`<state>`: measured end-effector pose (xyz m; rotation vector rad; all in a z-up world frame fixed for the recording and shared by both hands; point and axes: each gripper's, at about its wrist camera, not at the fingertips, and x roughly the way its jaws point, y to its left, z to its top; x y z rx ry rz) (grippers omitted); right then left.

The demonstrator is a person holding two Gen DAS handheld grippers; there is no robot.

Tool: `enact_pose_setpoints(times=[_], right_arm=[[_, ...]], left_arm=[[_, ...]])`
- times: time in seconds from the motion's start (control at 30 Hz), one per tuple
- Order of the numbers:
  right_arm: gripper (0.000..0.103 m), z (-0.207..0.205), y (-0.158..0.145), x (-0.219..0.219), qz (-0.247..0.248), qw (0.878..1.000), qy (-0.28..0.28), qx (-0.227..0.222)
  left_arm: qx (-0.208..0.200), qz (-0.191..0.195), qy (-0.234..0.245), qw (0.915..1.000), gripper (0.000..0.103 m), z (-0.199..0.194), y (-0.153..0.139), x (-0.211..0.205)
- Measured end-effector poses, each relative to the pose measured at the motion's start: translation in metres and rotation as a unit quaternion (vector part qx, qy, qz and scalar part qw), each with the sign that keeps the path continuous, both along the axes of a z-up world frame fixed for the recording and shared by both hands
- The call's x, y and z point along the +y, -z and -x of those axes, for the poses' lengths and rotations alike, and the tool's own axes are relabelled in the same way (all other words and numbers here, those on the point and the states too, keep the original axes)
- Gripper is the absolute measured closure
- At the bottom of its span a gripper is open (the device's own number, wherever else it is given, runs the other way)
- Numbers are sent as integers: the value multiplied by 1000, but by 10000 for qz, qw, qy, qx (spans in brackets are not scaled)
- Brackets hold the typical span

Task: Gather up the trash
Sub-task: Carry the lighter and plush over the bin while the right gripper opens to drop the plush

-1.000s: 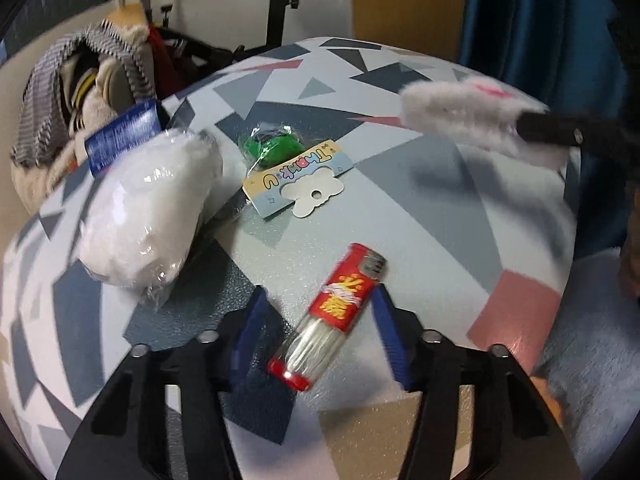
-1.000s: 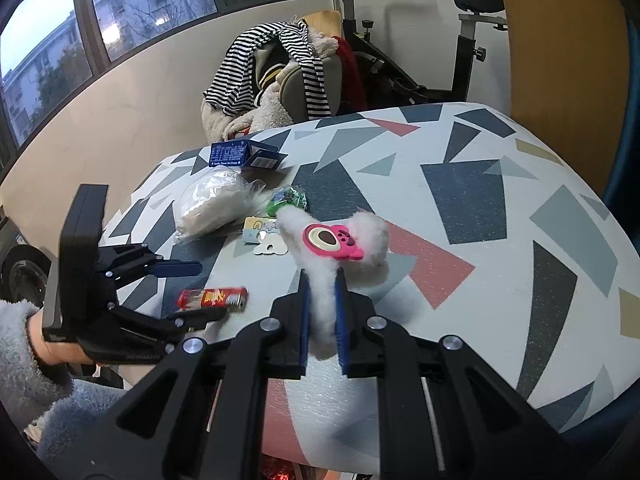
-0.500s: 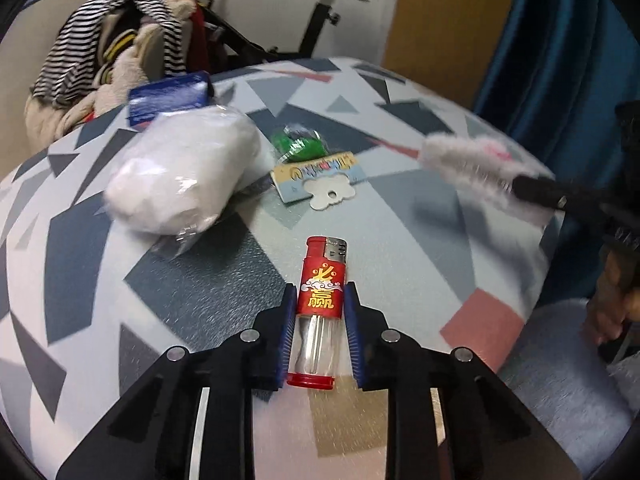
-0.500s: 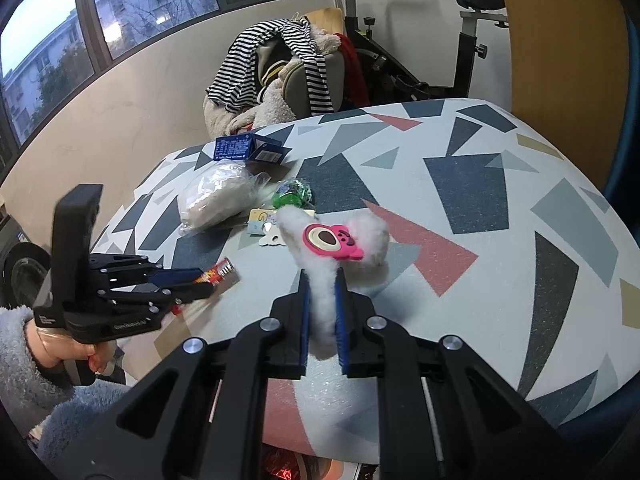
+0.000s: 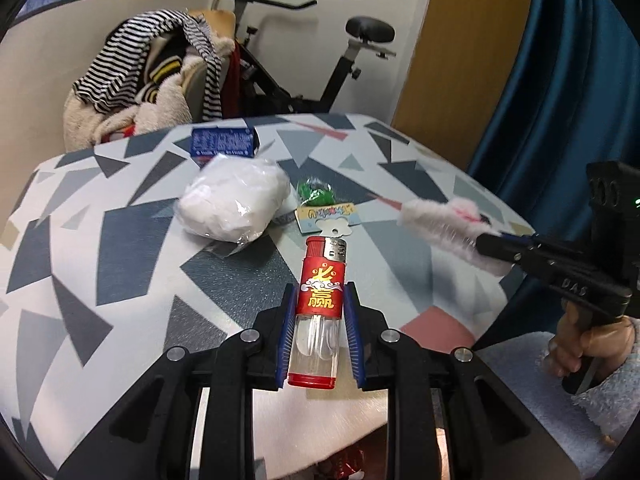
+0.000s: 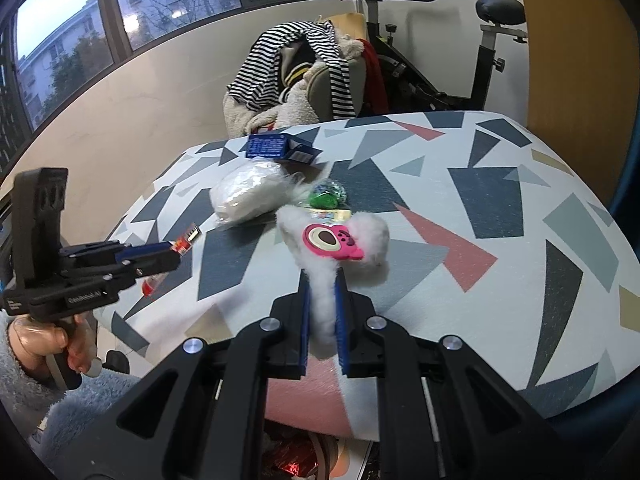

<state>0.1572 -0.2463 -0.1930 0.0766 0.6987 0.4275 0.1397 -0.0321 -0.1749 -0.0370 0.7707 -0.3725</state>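
Note:
My left gripper (image 5: 320, 312) is shut on a red and clear lighter (image 5: 322, 292), lifted above the patterned table (image 5: 120, 240); the same lighter (image 6: 185, 243) pokes out of that gripper in the right wrist view. My right gripper (image 6: 322, 300) is shut on a white fluffy item with a pink bear face (image 6: 332, 240), held above the table's near edge; this fluffy item (image 5: 444, 224) also shows at the right of the left wrist view.
On the table lie a clear bag of white stuffing (image 5: 236, 204), a green wrapper (image 5: 316, 194), a printed card tag (image 5: 330, 216) and a blue box (image 5: 224, 142). A chair heaped with clothes (image 6: 304, 72) and an exercise bike (image 6: 480, 60) stand behind. Trash shows below the table edge (image 6: 296, 468).
My left gripper closed on the lighter and lifted it off the table, rolling level. The right gripper with the fluffy item drifted slightly.

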Motion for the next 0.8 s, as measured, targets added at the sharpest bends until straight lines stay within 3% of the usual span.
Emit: enact_pose_setpoints(times=[0.8], right_arm=[[89,71,-4,30,200,9985,-512,11]], left_arm=[[-604,572,-402,9957,80,122,-40,21]])
